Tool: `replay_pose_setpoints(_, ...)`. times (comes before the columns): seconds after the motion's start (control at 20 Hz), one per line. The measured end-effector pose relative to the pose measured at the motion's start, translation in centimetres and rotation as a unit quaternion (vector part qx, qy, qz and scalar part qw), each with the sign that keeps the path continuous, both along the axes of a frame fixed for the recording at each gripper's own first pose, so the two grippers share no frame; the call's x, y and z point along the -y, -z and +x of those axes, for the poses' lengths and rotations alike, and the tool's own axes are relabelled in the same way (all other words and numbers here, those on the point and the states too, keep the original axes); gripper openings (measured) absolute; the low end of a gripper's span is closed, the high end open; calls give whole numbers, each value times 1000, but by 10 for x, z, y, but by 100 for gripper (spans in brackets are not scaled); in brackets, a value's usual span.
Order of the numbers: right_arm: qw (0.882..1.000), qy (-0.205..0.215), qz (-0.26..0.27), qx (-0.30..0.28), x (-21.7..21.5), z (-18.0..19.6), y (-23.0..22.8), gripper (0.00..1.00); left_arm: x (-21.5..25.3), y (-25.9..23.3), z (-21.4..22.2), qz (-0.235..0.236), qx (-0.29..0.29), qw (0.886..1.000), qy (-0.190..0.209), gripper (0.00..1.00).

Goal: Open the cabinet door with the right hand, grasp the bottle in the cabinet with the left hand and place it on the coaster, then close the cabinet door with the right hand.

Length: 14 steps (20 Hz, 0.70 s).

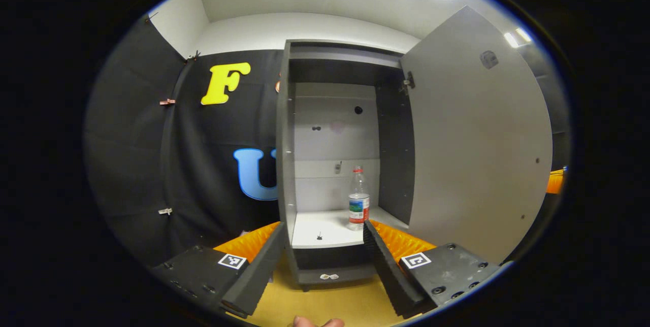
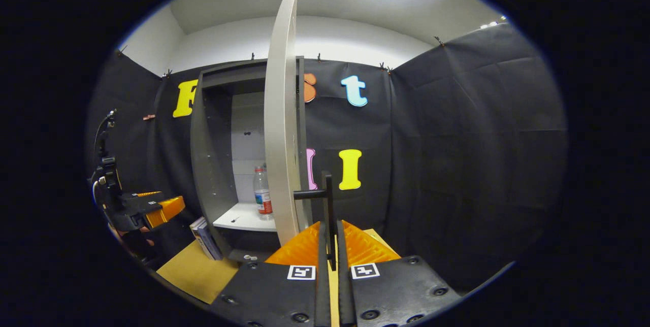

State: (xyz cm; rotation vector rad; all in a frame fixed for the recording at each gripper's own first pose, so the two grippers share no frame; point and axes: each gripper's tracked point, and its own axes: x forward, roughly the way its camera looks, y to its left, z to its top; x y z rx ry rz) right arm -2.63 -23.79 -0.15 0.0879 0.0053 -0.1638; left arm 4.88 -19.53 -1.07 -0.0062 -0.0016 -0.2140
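Grey cabinet door [image 1: 477,134] is swung open, right claw [image 2: 330,261] pinching its thin black handle [image 2: 325,200]. Clear plastic bottle [image 1: 358,200] stands upright on the white shelf [image 1: 325,230], straight ahead of the spread left claw [image 1: 325,266], slightly right.

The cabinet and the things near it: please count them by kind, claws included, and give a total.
Cabinet: 1
Cabinet door, open: 1
Door handle, held by the right claw: 1
Bottle on the shelf: 1
Book-like item leaning beside the cabinet: 1
Claws: 2, left claw open, right claw shut on the handle
Total: 7
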Motion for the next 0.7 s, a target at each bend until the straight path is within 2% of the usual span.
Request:
replay_pose_setpoints(0.15, 1000, -21, 12, 1, -5, 4, 1, 11, 28, 1, 12, 3, -1, 1000, 14, 95)
replay_pose_setpoints(0.25, 1000, -21, 4, -1, 3, 2, 1, 11, 48, 0, 23, 3, -2, 1000, 23, 95)
replay_pose_setpoints(0.35, 1000, -25, 2, 12, 7, -5, -6, 21, 66, 1, 38, 3, -4, 999, 32, 93)
replay_pose_setpoints(0.4, 1000, -18, 6, 23, 14, -11, -11, 30, 74, 3, 47, 3, -4, 999, 35, 95)
replay_pose_setpoints(0.55, 998, 15, 14, 53, 53, -27, -19, 39, 99, 6, 78, 8, -3, 999, 40, 95)
replay_pose_setpoints(0.65, 998, 46, 8, 50, 78, -28, -10, 77, 114, 8, 99, 11, 3, 999, 40, 93)
replay_pose_setpoints(0.7, 997, 62, 3, 48, 90, -30, -6, 96, 122, 10, 110, 10, 3, 999, 39, 95)
